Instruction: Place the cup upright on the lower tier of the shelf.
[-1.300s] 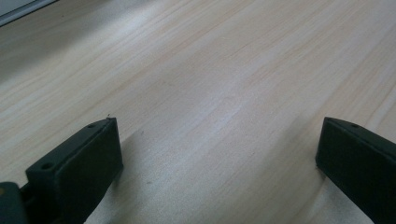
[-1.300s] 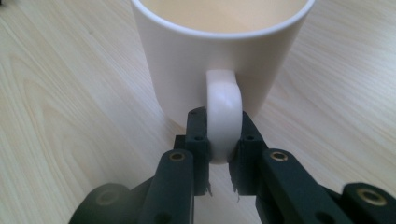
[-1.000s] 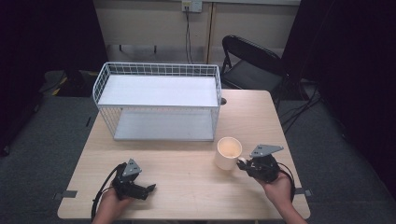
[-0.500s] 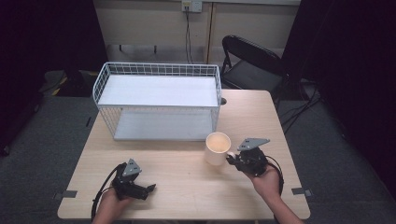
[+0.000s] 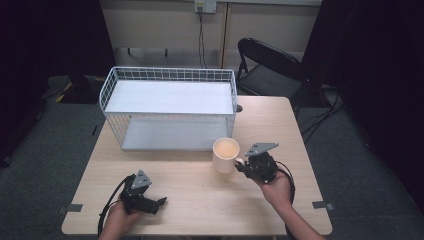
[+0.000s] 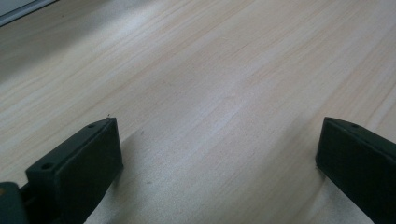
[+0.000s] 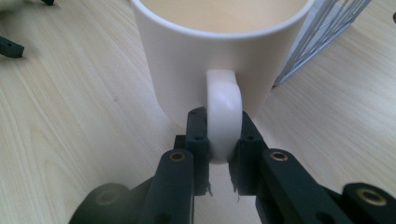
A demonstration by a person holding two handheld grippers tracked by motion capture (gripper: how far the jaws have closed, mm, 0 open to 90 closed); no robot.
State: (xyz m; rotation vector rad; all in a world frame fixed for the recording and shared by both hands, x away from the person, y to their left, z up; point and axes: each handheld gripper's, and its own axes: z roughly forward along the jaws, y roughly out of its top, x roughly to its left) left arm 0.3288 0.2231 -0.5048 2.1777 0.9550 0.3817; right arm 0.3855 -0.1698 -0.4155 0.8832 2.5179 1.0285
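The right gripper (image 7: 219, 154) clamps its black jaws on the smooth looped handle of a glossy cream mug (image 5: 225, 154), just before the white wire basket (image 5: 170, 107) on the pale wood-grain table (image 5: 200, 192), while the left gripper (image 5: 159, 202) rests open near the table's front edge.

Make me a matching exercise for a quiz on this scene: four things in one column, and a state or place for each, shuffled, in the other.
Things:
1. mug
2. wire rack
3. left gripper
4. folding chair

States or places:
A. open, nothing between its jaws
B. on the floor beyond the table
C. held by its handle in the right gripper
D. at the table's far side, two white shelves

Pairs: 1-C, 2-D, 3-A, 4-B
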